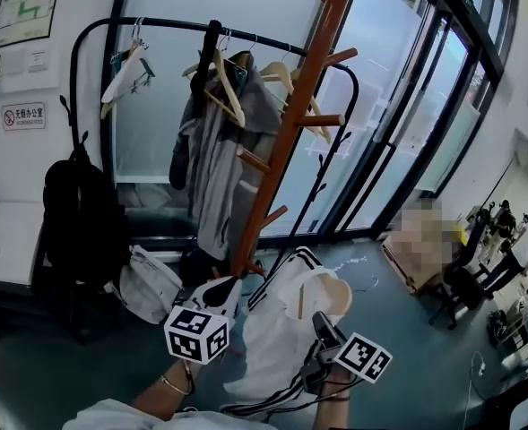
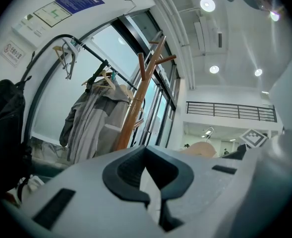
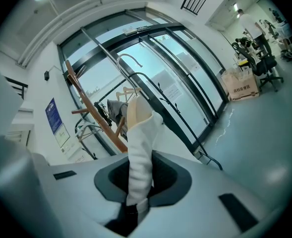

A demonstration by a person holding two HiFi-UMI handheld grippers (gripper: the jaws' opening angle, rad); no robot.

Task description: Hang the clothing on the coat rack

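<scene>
A backpack (image 1: 80, 213) and a loaded rail (image 1: 156, 23) are crowding the left wall. The coat rack (image 1: 290, 124) is rising mid-frame, its upper pegs free, with open floor (image 1: 407, 356) spreading right beside glass doors (image 1: 407, 124). Near the rack's foot, the left gripper (image 1: 220, 292) is keeping its fingers (image 2: 131, 170) together. The right gripper (image 1: 322, 322) is clamping its fingers (image 3: 170, 175) on a white top (image 1: 281, 348) draped over a hanger (image 1: 322, 294), low, well below the pegs.

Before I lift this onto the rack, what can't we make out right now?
Coat rack base: behind left gripper in head view, behind gripper bodies in gripper views.
White garment hem: head view, behind right gripper, cut by bottom edge.
Pale sliver between left jaws: left gripper view, too thin to identify.
</scene>
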